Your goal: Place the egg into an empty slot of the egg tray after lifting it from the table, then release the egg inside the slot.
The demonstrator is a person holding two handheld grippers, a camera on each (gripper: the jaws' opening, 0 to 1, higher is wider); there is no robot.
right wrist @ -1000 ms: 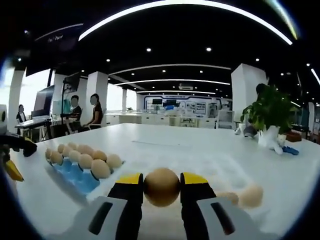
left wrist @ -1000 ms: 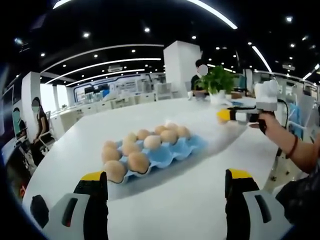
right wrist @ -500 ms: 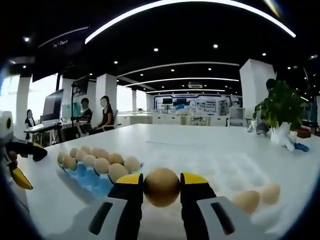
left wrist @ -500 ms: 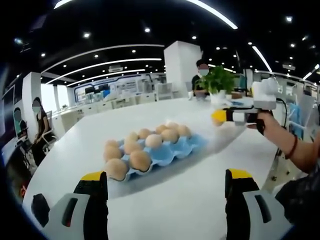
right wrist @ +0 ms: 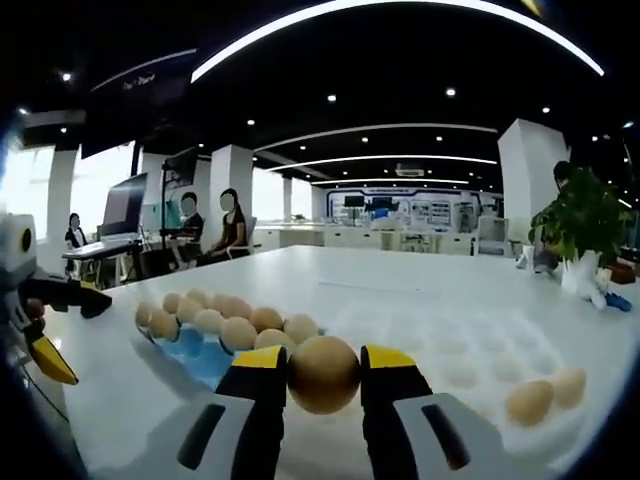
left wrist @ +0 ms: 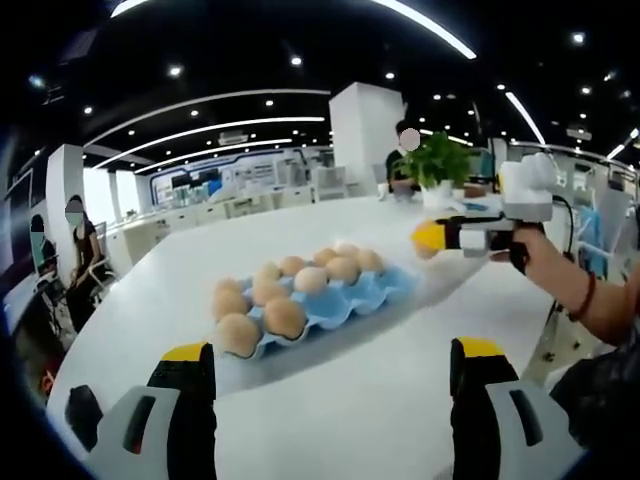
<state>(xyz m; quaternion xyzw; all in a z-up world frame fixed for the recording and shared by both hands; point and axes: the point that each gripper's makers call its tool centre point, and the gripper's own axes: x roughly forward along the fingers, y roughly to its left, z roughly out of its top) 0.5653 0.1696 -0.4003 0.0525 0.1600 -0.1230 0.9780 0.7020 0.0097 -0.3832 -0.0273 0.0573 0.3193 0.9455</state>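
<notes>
A blue egg tray (left wrist: pixel 352 303) lies on the white table (left wrist: pixel 330 400), its left and far slots holding several brown eggs; the near right slots are bare. My left gripper (left wrist: pixel 330 380) hangs open in front of it, nothing between its fingers. My right gripper (right wrist: pixel 324 378) is shut on a brown egg (right wrist: pixel 323 373), held above the table with the tray (right wrist: pixel 200 352) ahead to the left. The left gripper view shows the right gripper (left wrist: pixel 432 238) coming in from the right, just past the tray's far right corner.
Two loose eggs (right wrist: pixel 547 395) lie on the table at the right in the right gripper view. A potted plant (left wrist: pixel 436 165) stands at the table's far end. People sit at desks beyond the table's left side. The person's arm (left wrist: pixel 580 295) reaches in from the right.
My right gripper has carried the egg leftward toward the tray, which now sits nearer the centre of its view. The left gripper has stayed almost still.
</notes>
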